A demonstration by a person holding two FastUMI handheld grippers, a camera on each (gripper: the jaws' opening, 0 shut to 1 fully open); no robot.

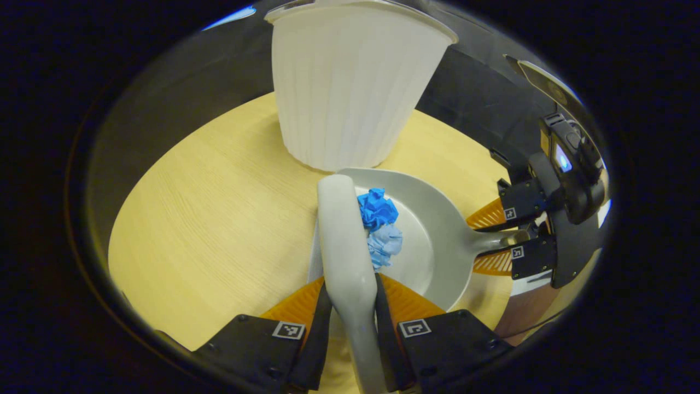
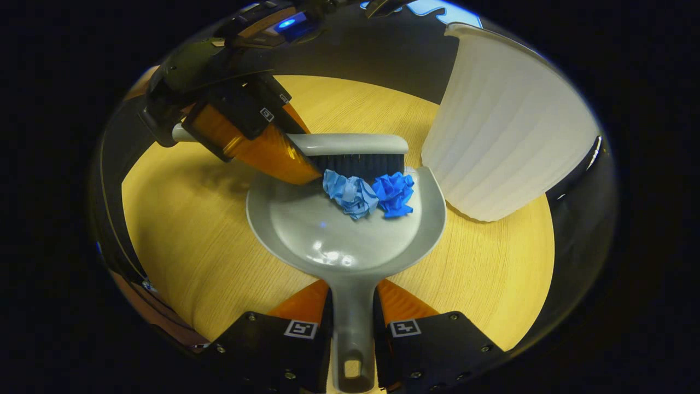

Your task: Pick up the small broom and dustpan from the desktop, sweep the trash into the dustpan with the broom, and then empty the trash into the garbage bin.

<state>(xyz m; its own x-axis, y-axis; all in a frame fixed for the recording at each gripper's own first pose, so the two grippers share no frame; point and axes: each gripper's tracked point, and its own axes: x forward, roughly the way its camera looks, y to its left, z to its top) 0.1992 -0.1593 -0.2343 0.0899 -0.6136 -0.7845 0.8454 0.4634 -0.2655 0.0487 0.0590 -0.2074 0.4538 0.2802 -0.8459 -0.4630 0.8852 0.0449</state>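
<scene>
My left gripper (image 1: 353, 306) is shut on the grey handle of the small broom (image 1: 345, 241), whose head rests at the dustpan's front edge. In the right gripper view the broom (image 2: 350, 145) shows dark bristles pressed against two crumpled blue paper balls (image 2: 367, 192). Those balls (image 1: 380, 225) lie inside the grey dustpan (image 1: 432, 230). My right gripper (image 2: 353, 317) is shut on the dustpan's handle, and the pan (image 2: 328, 230) lies flat on the wooden table (image 2: 191, 230). The white ribbed garbage bin (image 1: 350, 87) stands just beyond the pan.
The bin (image 2: 503, 142) stands close to the pan's far right corner. Bare wooden tabletop (image 1: 219, 219) stretches to the left of the broom. Black cloth wall lies behind the table's far edge.
</scene>
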